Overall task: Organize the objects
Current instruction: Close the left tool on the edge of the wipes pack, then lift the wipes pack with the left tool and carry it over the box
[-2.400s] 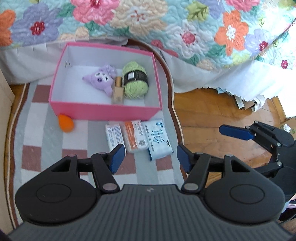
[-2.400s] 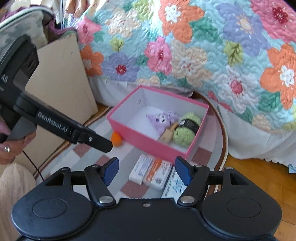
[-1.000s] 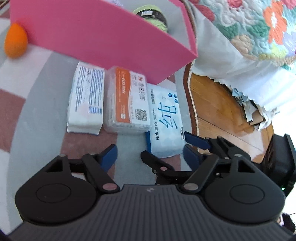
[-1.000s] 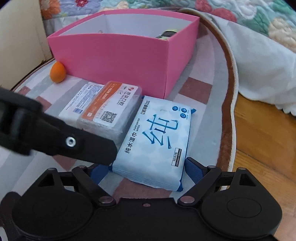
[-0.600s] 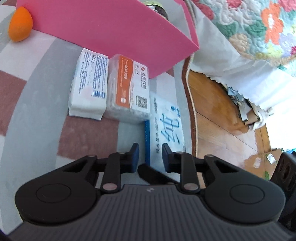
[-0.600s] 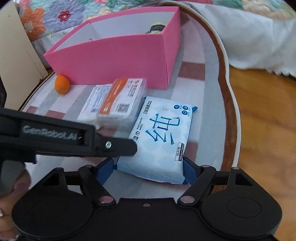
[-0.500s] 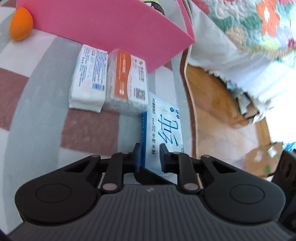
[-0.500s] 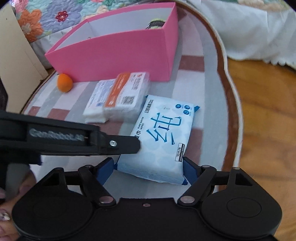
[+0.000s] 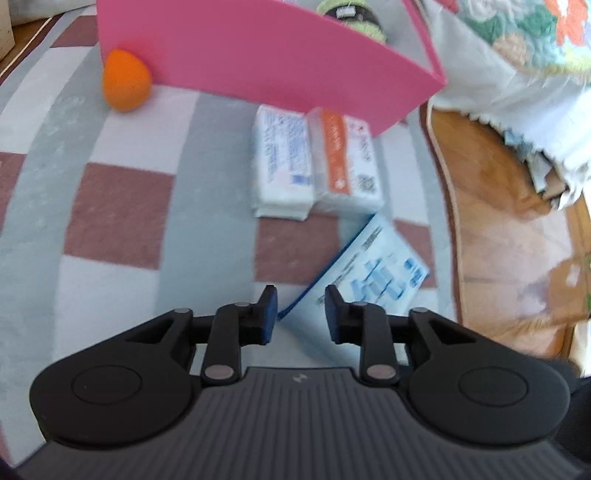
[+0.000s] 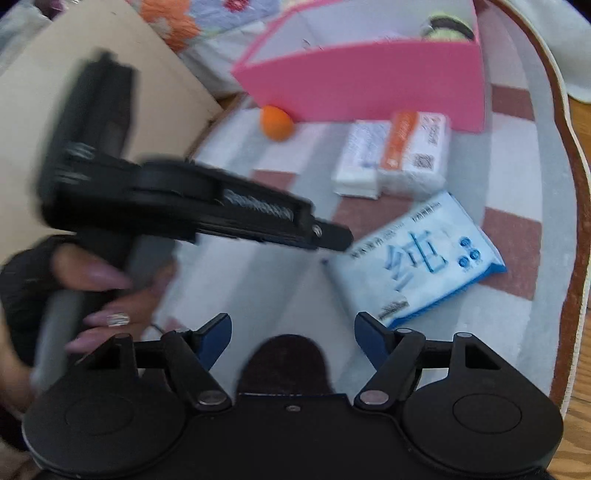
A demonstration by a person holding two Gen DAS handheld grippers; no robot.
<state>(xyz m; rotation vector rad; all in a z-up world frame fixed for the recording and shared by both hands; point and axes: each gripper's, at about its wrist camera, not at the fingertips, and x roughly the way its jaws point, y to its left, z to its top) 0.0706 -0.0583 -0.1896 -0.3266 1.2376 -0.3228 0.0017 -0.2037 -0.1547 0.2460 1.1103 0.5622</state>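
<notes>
A blue-and-white wipes pack lies skewed on the checked rug, also in the right wrist view. My left gripper has its jaws partly closed around the pack's near corner; whether the pads touch it is unclear. It shows from the side in the right wrist view, its tip at the pack's edge. My right gripper is open and empty, just short of the pack. Two tissue packs, white and orange-labelled, lie before the pink box.
An orange egg-shaped sponge rests against the box's front left corner. Green yarn shows inside the box. A beige board stands at the left. Wooden floor and a white bed skirt lie to the right.
The wipes pack has turned askew and shifted away from the tissue packs. My left gripper has opened a little and drawn back. My right gripper has pulled back off the pack.
</notes>
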